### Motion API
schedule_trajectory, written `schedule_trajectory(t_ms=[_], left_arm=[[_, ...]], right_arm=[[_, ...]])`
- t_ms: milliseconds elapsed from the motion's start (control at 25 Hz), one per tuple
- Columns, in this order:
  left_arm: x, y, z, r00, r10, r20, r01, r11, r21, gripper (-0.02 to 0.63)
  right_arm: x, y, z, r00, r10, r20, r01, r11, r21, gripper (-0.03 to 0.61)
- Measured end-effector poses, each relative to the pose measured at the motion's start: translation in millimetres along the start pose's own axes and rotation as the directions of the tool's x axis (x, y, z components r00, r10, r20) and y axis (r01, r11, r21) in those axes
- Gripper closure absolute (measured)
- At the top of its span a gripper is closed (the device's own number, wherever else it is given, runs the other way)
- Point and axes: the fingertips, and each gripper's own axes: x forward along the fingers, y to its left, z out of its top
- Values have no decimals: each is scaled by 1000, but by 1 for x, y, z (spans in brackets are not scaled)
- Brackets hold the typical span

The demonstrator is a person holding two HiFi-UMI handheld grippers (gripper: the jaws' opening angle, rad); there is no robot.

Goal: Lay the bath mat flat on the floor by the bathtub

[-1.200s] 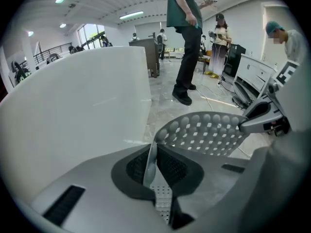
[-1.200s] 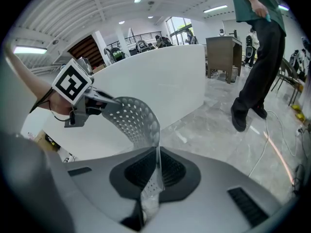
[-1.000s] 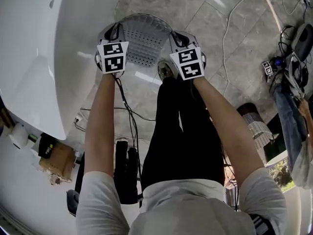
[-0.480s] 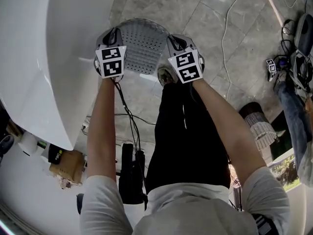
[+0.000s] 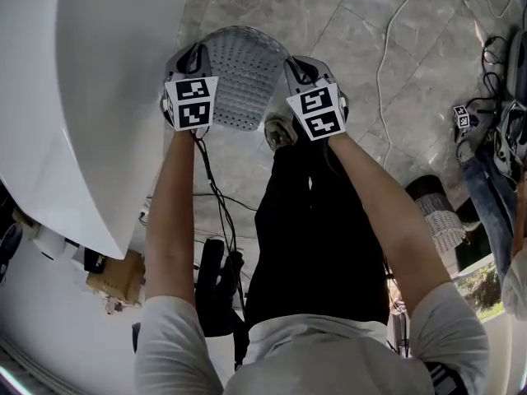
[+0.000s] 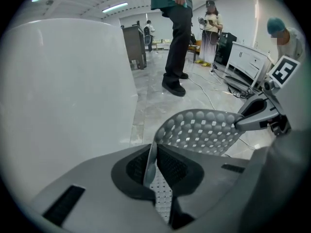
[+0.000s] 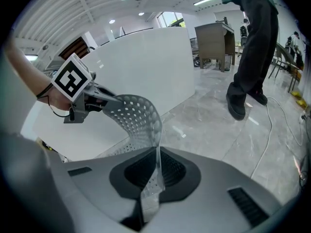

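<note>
Dropped nearer grey stone floor [image 5: 346,31] vs earlier: pale grey perforated rubber bath mat [image 5: 239,76], side edges clamped in L gripper [image 5: 192,58] & R gripper [image 5: 296,66], bowed betw them; white bathtub [image 5: 90,97] alongside, L gripper nearer.

Grey tiled floor [image 5: 346,48] (marbled) carries the bathtub [image 5: 82,97] and loose cables [image 5: 380,76].
</note>
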Motion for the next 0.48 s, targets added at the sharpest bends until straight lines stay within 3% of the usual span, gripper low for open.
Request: schedule_trajectory(t_ms=[480], left_arm=[[47,-9,6,1000,-19,3,19,999,34,586]], right_arm=[[32,-35,-9,1000,-21,15,21,1000,15,560]])
